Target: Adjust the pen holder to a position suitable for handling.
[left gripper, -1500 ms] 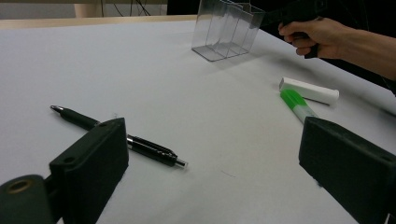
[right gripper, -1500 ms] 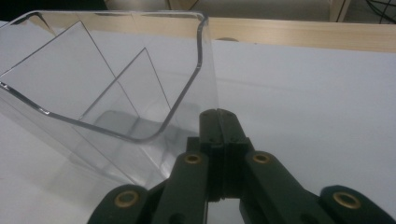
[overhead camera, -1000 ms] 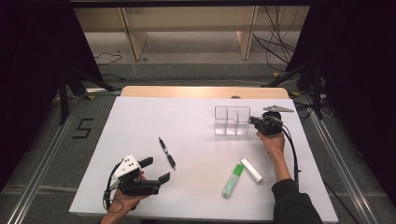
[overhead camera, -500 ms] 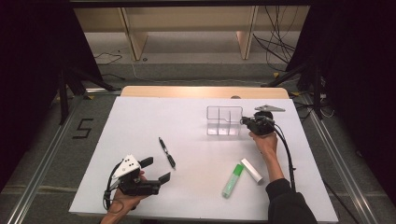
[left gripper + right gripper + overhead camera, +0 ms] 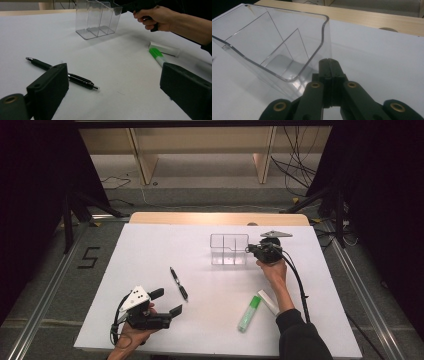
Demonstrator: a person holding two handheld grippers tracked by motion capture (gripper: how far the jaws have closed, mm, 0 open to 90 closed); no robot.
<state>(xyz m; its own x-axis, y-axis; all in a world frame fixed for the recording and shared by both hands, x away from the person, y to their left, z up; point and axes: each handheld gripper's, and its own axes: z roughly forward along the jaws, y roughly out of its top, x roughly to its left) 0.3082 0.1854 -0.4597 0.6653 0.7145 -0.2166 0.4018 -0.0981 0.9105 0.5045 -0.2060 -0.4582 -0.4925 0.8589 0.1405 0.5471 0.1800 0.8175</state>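
The right claw point(image 5: 248, 249) is pinching the right wall of the clear plastic organizer point(image 5: 228, 249) with its jaws closed on it, toward the far edge of the desk point(image 5: 150, 250). The left claw point(image 5: 167, 302) is gaping wide near the front-left corner.

Organizer point(image 5: 229, 249) stands upper centre of high view, on table point(image 5: 150, 250). Right gripper point(image 5: 248, 249) directly right of it, jaw tips together at organizer's right wall. Pen point(image 5: 178, 283) lies left of centre, below and left of organizer. Left gripper point(image 5: 166, 303) sits lower left, just below pen, apart from it. Marker point(image 5: 249, 313) lies lower right of centre; eraser point(image 5: 268, 302) just right of marker, beside forearm point(image 5: 283, 296).
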